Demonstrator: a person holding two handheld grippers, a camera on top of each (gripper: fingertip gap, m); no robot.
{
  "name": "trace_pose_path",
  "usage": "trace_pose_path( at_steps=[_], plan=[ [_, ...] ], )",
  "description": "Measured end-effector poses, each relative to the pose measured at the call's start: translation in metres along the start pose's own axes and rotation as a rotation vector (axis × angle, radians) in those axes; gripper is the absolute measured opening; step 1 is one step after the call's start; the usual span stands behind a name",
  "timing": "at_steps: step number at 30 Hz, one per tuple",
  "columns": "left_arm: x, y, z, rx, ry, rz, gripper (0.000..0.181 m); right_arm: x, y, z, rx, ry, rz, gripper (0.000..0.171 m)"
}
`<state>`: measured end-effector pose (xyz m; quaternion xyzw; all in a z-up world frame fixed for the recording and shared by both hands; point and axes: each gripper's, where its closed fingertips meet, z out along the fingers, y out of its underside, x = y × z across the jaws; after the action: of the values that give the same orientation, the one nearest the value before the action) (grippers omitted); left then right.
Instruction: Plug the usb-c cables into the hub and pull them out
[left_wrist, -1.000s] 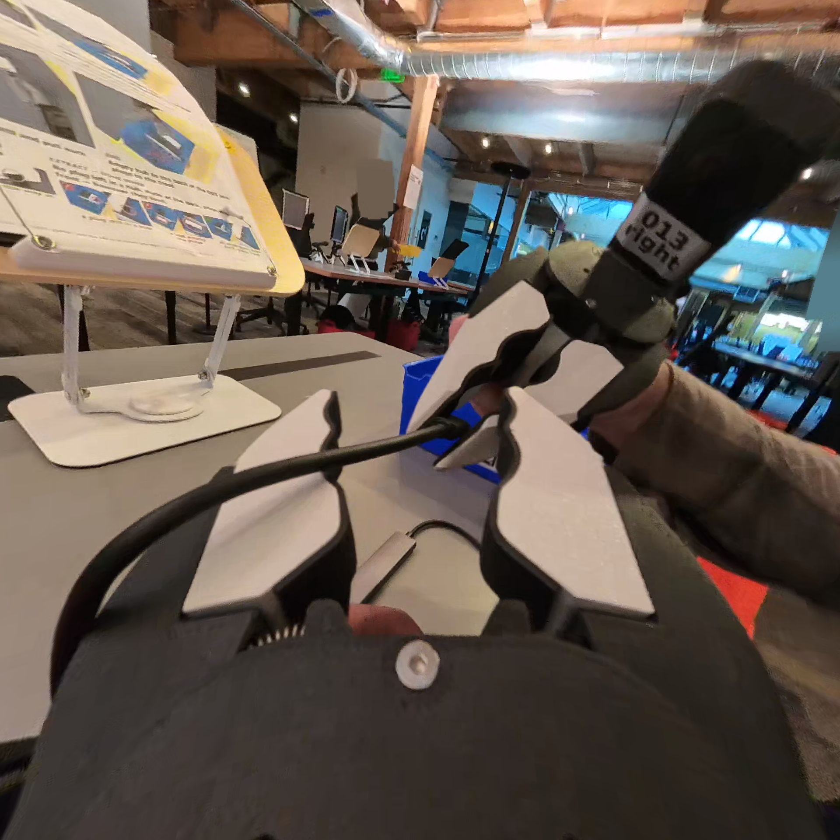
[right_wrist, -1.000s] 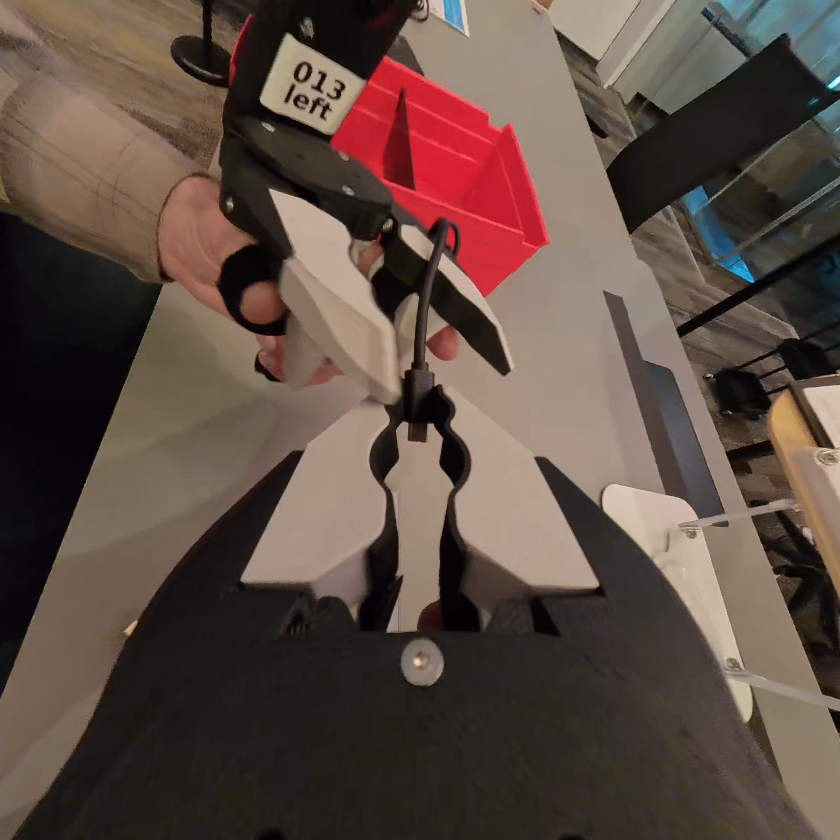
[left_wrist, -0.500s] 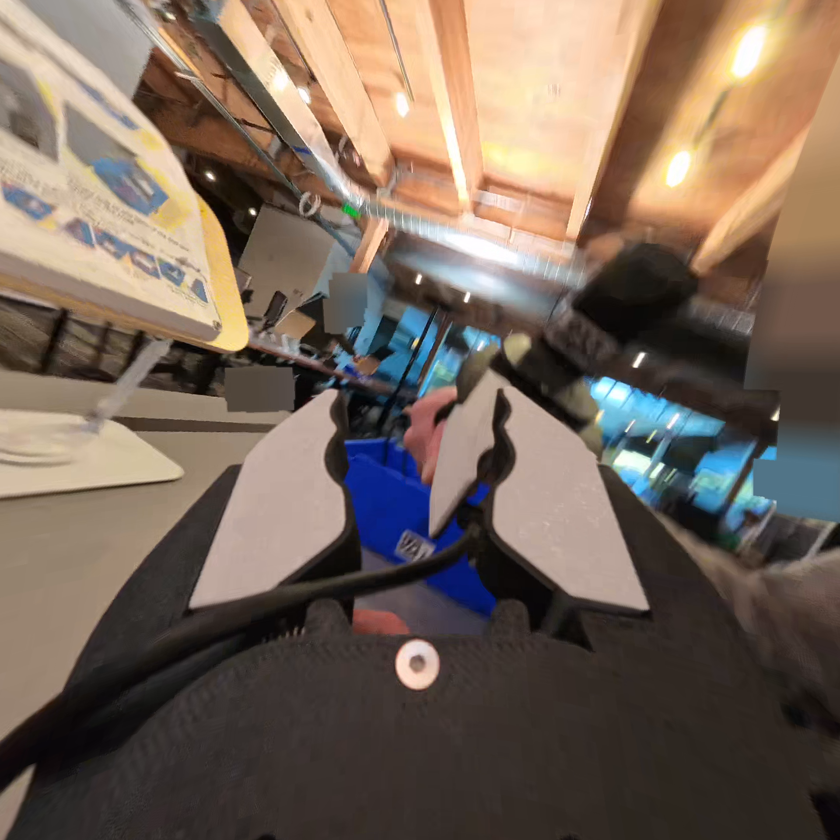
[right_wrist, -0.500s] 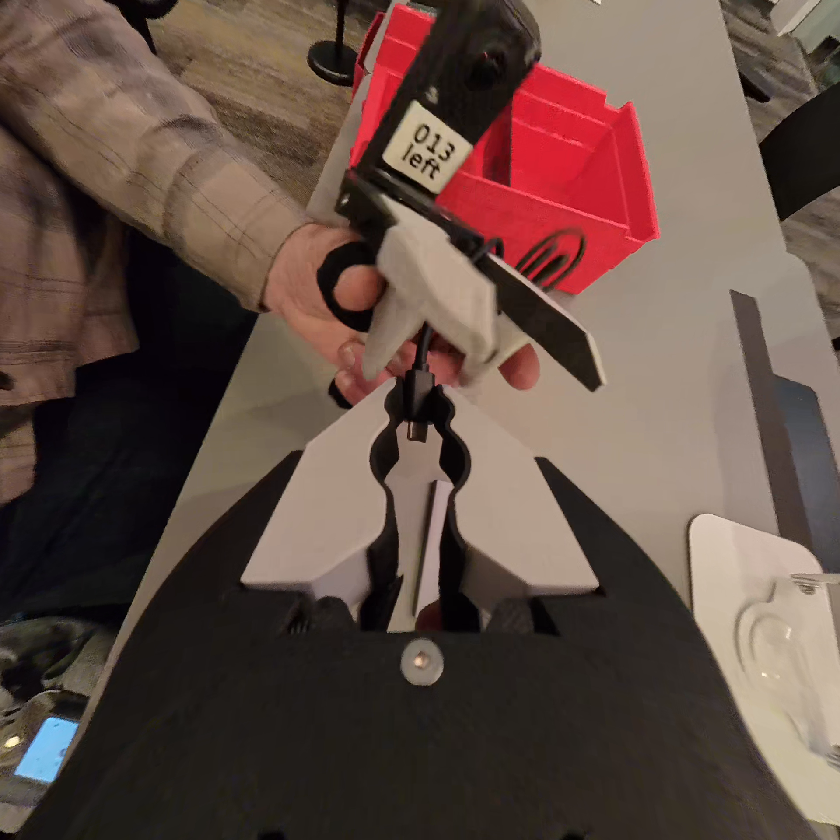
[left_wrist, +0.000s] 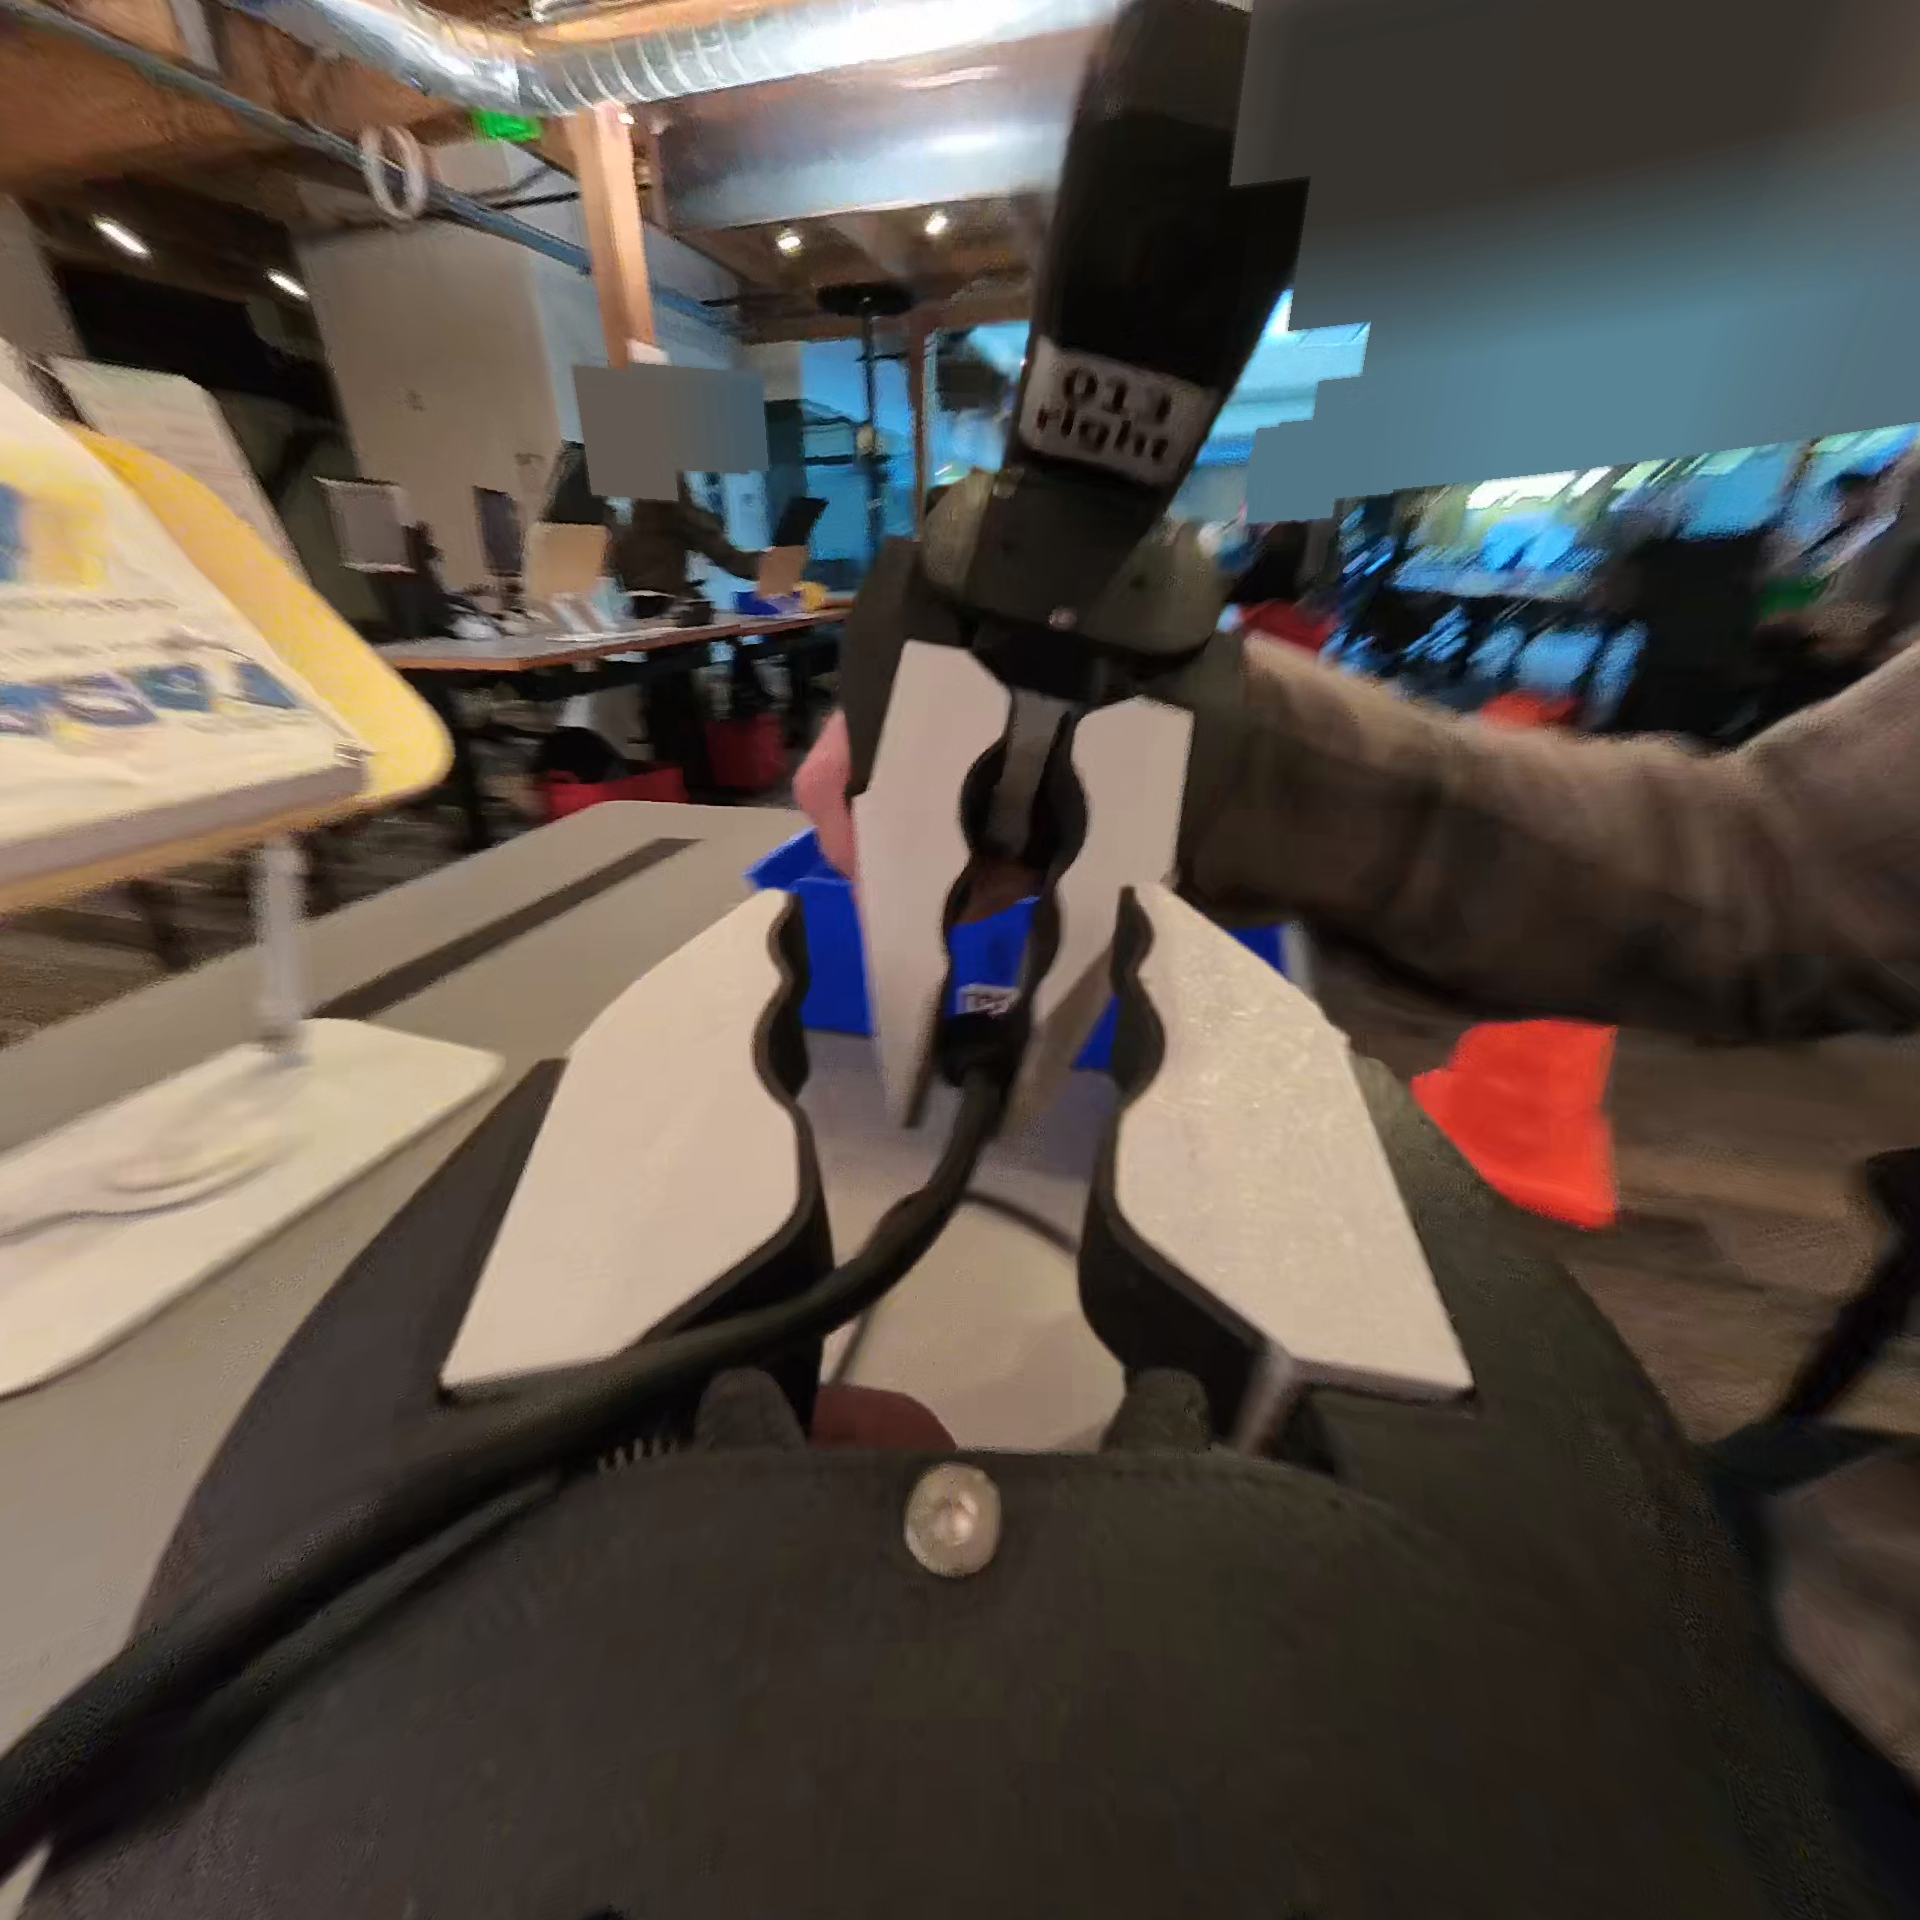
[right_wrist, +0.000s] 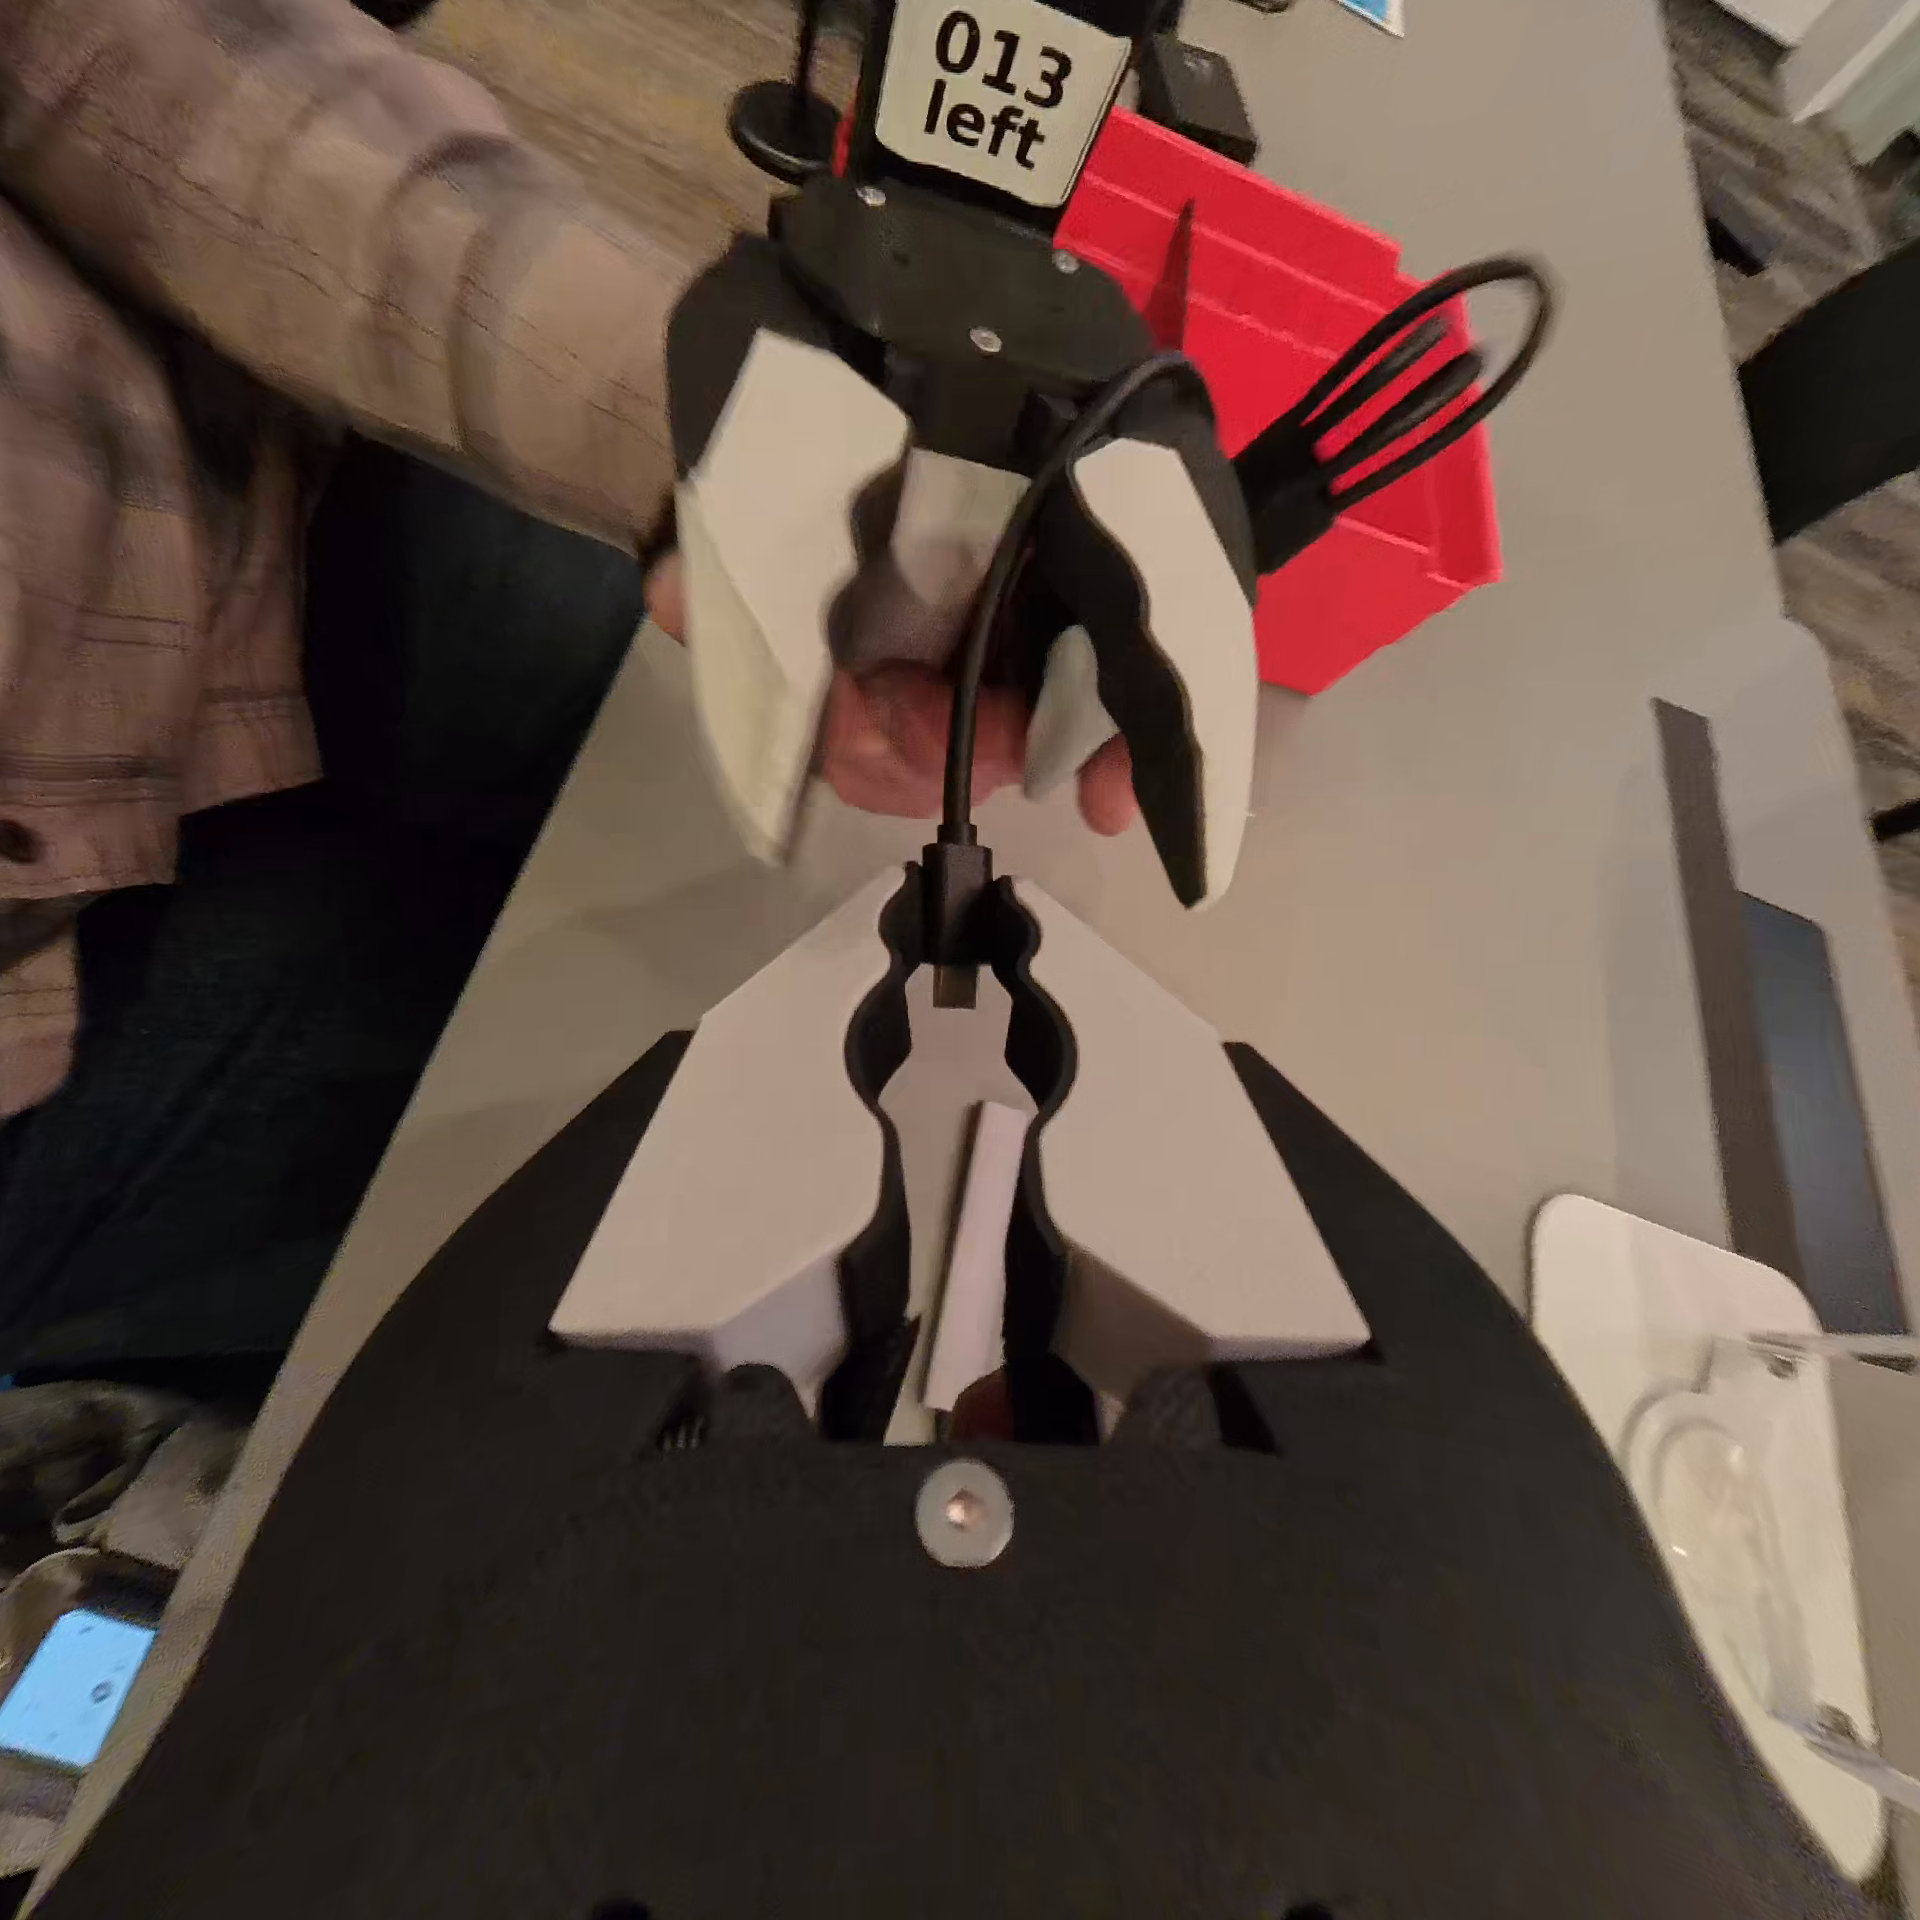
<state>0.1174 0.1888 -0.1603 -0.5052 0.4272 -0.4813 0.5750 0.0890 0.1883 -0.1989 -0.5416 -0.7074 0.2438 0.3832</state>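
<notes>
My right gripper is shut on the black USB-C plug, metal tip pointing back at my camera. The black cable rises from the plug between the open fingers of my left gripper, which faces mine just beyond, and ends in a tied bundle. In the left wrist view my left gripper is open; the cable runs loose between its fingers up to the right gripper. A pale grey bar, likely the hub, lies on the table below my right fingers.
A red bin stands on the grey table behind the left gripper. A blue bin sits behind the right gripper. A white stand holding a printed board is at the left; its base shows lower right. The table edge runs at left. Some 4 cm of space lies between my two pairs of fingers. About 15 cm separates my right fingertips from the hub.
Both grippers have turned to face each other more squarely above the table. The right stays shut on the plug. The cable bundle has swung into view beside the red bin.
</notes>
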Motion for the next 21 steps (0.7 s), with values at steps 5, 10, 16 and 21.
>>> trace_pose_path(
  at_steps=[5, 10, 16, 21],
  plan=[
    [-0.009, 0.011, 0.000, 0.015, -0.001, -0.134, 0.051, 0.002, 0.008, 0.003, -0.070, 0.030, -0.023, 0.009],
    [-0.006, 0.022, -0.001, -0.071, 0.001, -0.079, 0.051, 0.003, 0.012, 0.005, -0.115, 0.045, -0.058, 0.009],
    [0.000, 0.028, -0.004, -0.176, 0.017, 0.000, 0.061, 0.004, 0.010, 0.003, -0.134, 0.068, -0.096, 0.009],
    [-0.002, 0.032, -0.004, -0.215, -0.011, 0.029, 0.048, 0.004, 0.008, 0.000, -0.149, 0.097, -0.115, 0.010]
  ],
)
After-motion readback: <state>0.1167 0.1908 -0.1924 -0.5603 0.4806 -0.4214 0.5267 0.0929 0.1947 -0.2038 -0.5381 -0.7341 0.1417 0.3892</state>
